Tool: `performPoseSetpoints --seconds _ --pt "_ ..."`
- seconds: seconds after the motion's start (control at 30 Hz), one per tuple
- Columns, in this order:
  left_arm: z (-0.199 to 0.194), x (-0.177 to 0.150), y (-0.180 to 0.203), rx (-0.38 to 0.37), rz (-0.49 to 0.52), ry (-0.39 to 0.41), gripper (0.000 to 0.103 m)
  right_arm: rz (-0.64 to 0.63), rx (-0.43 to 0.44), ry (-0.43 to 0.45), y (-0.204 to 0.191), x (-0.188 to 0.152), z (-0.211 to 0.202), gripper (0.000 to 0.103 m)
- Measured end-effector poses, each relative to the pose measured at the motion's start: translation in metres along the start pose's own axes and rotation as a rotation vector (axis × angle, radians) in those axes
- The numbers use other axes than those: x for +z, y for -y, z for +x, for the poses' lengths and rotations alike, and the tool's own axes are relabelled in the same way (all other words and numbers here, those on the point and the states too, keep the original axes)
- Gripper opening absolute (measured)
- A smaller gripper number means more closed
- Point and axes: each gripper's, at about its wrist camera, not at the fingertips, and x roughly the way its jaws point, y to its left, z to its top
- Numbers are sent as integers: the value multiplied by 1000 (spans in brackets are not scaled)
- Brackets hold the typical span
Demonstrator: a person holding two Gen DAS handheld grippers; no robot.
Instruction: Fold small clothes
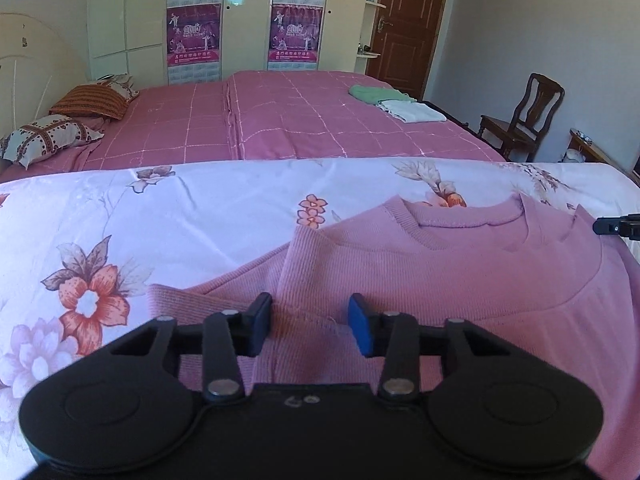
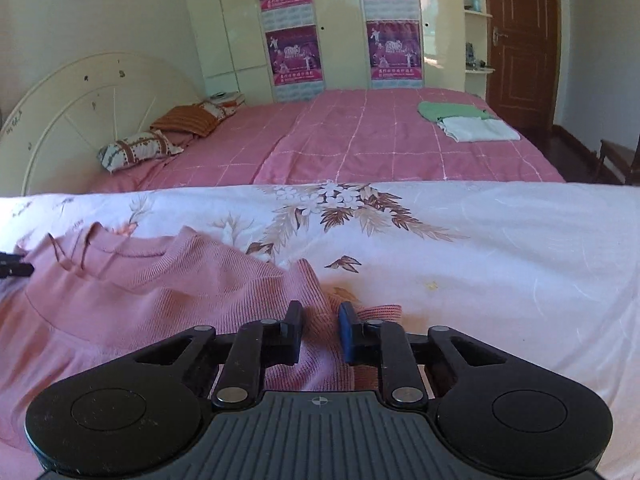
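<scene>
A pink knit sweater (image 1: 460,272) lies flat on a white floral sheet (image 1: 180,216), neck hole toward the far edge, both sleeves folded in over the body. My left gripper (image 1: 310,322) is open, its fingers straddling the folded left sleeve just above the cloth. In the right wrist view the sweater (image 2: 140,300) fills the lower left. My right gripper (image 2: 320,330) is open with a narrower gap, over the folded right sleeve near its ribbed cuff (image 2: 380,312). Each gripper's tip shows at the edge of the other's view.
Beyond the sheet's far edge stands a bed with a pink checked cover (image 1: 300,120), pillows (image 1: 44,140) at its left, and folded green (image 1: 376,94) and white (image 1: 412,112) clothes at its right. A wooden chair (image 1: 520,120) and door (image 1: 408,20) are at the right.
</scene>
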Motion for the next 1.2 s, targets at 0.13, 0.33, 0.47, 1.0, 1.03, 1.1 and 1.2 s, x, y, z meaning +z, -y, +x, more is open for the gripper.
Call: performPoseSetpoints --seconds 0.13,0.33,0.47,1.0,1.03,1.1,1.2 --pt "-17 -3 4 16 16 108 13 -57 -19 43 -5 -8 1 8" --pt "-60 -9 3 98 -87 389 12 -62 -34 295 -19 -1 -36 7" --pt "-23 -2 -4 153 -139 232 13 -28 -71 200 -16 1 -3 7" --pt "-49 0 19 193 -68 306 78 -12 -127 152 -18 -1 -10 47" --pt "-47 5 36 151 -37 295 79 -23 -66 161 -26 1 -16 47" --pt "-30 11 71 65 21 239 80 -36 41 114 -52 4 -11 47" --pt "-6 8 121 12 150 184 80 -103 142 68 -106 3 12 47"
